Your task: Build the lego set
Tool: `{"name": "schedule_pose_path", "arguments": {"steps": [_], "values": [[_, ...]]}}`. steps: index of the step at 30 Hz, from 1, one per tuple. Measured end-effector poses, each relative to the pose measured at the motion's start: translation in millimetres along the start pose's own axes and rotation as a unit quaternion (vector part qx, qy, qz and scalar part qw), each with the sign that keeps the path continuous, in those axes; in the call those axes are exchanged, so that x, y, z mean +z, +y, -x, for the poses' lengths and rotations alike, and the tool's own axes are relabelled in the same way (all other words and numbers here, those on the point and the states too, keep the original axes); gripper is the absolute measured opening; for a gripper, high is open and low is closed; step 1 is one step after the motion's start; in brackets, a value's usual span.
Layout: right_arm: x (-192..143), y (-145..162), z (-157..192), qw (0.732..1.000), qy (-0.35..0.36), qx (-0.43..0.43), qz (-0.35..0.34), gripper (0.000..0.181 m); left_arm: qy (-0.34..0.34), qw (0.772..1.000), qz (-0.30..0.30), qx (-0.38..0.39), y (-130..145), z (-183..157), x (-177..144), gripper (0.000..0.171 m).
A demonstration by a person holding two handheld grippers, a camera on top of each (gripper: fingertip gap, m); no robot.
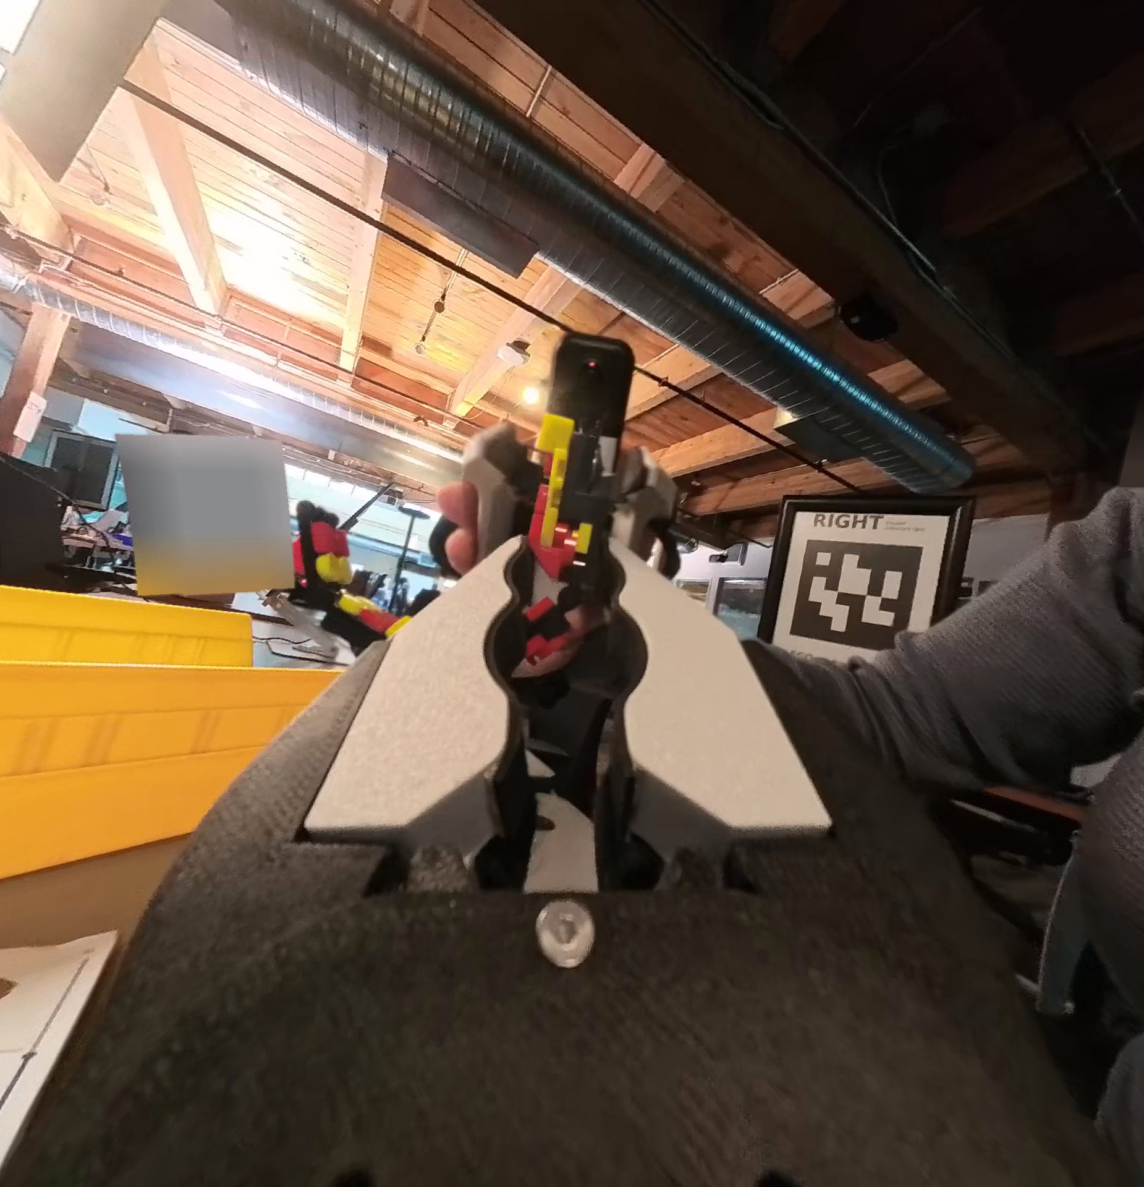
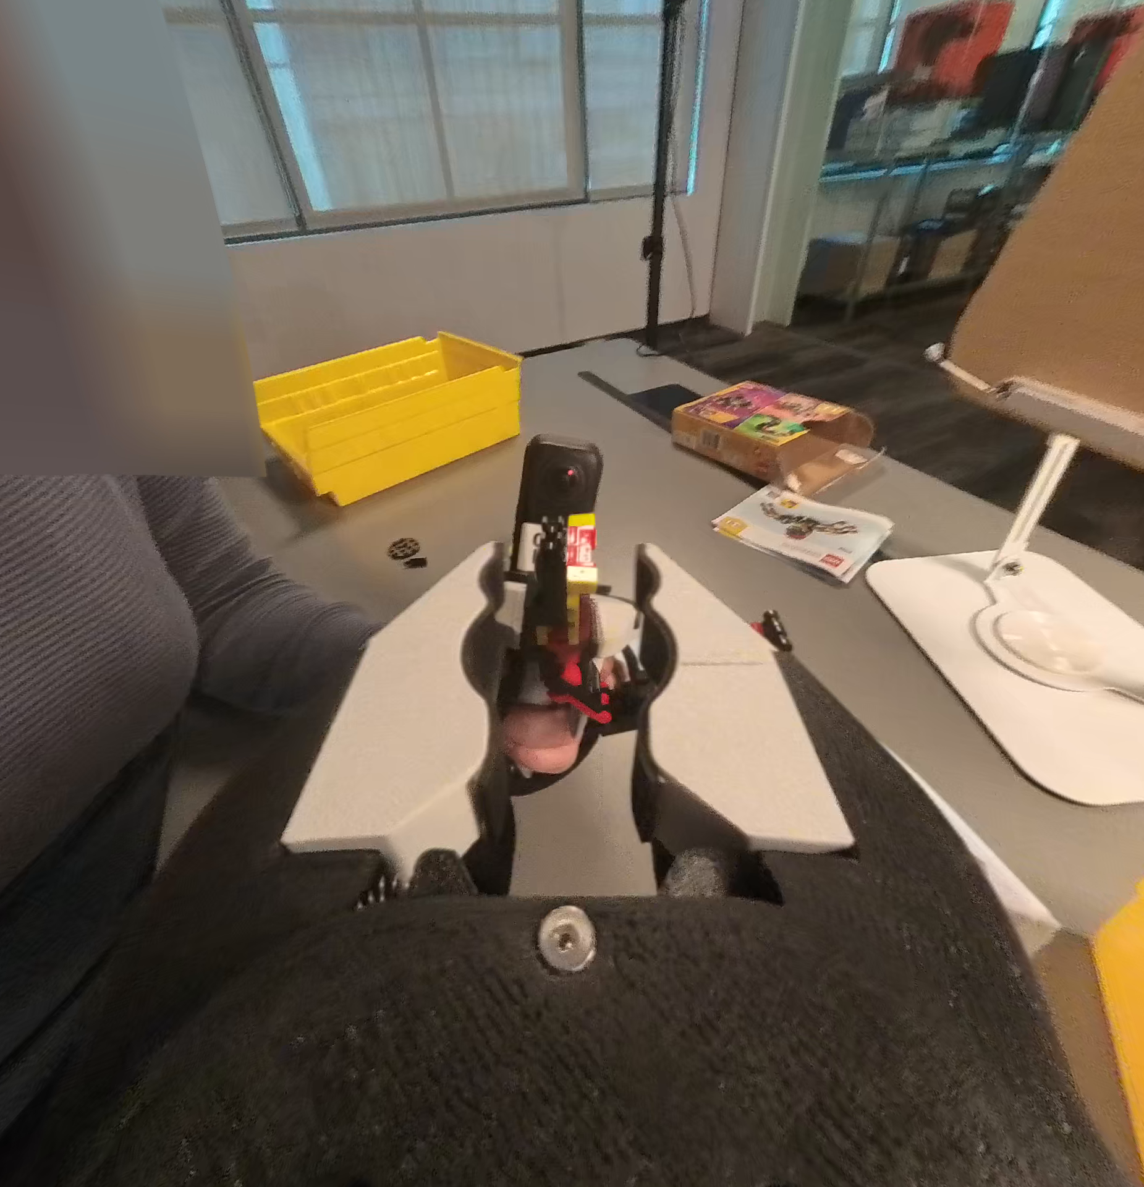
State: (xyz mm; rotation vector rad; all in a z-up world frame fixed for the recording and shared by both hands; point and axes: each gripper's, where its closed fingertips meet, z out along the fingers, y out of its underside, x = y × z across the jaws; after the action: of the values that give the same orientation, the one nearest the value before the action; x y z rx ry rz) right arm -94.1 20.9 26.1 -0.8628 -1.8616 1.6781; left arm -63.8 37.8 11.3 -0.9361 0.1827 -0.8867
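Left claw [image 1: 566, 565] and right claw [image 2: 563, 578] raised face-to-face, both seemingly pinching lego model [image 1: 556, 514].

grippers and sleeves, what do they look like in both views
Both match: the left gripper and right gripper have light grey angular fingers with scalloped inner edges on a black textured body, with a silver screw at its centre. Each carries a black camera on top. The person wears ribbed grey sleeves.
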Motion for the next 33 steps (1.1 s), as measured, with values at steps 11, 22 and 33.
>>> {"name": "schedule_pose_path", "arguments": {"steps": [11,22,33], "values": [[-62,53,-24,0.936,0.328,-0.042,-0.119,0.046,-0.148,0.980,0.046,0.127,-1,-1,-26,0.018],[89,121,33,0.984,0.082,-0.093,0.130,0.047,-0.467,0.737,0.218,0.438,-88,-79,-223,0.019],[268,141,54,0.836,-0.157,-0.379,0.364,0.041,-0.606,0.619,0.204,0.456,-141,-74,-310,0.019]]}}
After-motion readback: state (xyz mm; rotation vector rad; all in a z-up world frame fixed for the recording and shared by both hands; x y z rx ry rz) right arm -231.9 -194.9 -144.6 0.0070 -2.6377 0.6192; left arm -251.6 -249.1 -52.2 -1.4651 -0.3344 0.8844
